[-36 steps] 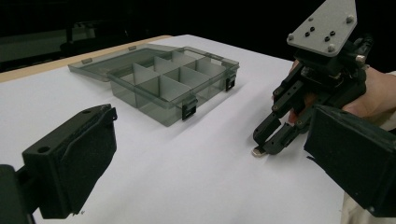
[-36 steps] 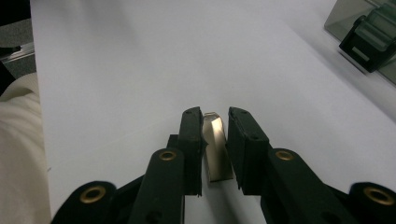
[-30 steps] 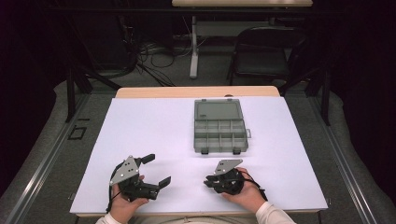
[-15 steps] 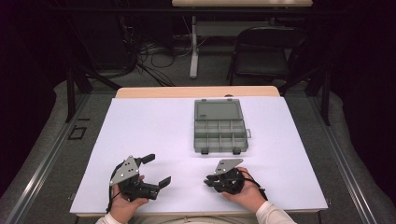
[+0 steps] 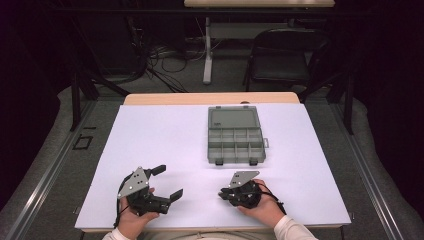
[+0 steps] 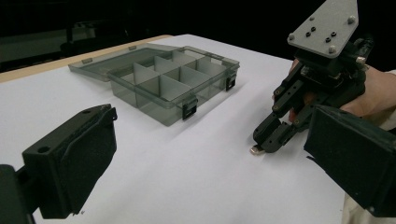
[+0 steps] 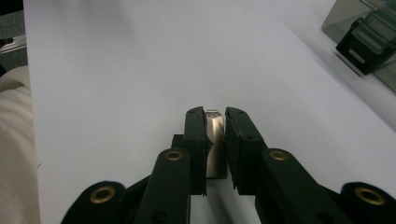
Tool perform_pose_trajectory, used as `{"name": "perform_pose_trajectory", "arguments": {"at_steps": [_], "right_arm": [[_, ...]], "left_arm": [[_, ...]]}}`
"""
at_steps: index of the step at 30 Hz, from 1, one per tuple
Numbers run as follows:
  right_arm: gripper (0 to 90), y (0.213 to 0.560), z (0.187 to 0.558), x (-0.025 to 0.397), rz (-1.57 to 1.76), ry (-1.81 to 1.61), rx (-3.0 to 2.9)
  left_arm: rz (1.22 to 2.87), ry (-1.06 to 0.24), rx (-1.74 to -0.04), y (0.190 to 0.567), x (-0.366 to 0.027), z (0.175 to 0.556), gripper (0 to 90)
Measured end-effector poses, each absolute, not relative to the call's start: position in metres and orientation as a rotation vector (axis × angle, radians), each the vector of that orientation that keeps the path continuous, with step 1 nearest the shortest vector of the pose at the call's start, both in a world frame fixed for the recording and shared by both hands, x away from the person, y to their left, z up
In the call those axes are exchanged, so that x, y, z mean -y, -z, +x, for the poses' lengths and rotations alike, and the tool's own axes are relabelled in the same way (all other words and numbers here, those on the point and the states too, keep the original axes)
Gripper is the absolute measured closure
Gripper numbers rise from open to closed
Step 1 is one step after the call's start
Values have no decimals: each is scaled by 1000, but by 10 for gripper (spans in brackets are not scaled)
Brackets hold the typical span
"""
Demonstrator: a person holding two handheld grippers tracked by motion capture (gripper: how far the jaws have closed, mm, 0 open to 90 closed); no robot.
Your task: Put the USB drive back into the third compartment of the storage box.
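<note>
A grey clear-plastic compartment box [image 5: 235, 135] lies open on the white table [image 5: 165, 135], lid folded back, its cells looking empty [image 6: 161, 81]. My right gripper [image 5: 222, 193] rests low at the near edge, in front of the box, shut on a small silvery metal piece [image 7: 214, 135]. In the left gripper view that piece [image 6: 256, 150] peeks out under the right gripper's tips [image 6: 266, 140], touching or just above the table. My left gripper [image 5: 169, 182] sits to the left of it, open, with nothing between its wide-spread jaws [image 6: 210, 163].
The person's hands hold both grippers at the table's near edge. A box latch [image 7: 366, 44] shows at the upper right of the right gripper view. A dark folding chair [image 5: 285, 55] and cables stand on the floor beyond the table.
</note>
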State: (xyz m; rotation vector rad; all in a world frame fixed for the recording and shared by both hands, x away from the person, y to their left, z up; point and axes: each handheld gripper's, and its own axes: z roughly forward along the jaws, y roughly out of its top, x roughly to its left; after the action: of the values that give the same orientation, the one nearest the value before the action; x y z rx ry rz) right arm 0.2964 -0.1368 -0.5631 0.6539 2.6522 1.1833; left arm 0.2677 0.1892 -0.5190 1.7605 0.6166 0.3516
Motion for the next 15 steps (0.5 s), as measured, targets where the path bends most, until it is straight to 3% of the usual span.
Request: {"name": "perform_pose_trajectory", "arguments": {"at_steps": [15], "right_arm": [[793,560,295,136,627,-1194,-2643]], "left_arm": [[1756,-351,-613,519,-189,268,20]]}}
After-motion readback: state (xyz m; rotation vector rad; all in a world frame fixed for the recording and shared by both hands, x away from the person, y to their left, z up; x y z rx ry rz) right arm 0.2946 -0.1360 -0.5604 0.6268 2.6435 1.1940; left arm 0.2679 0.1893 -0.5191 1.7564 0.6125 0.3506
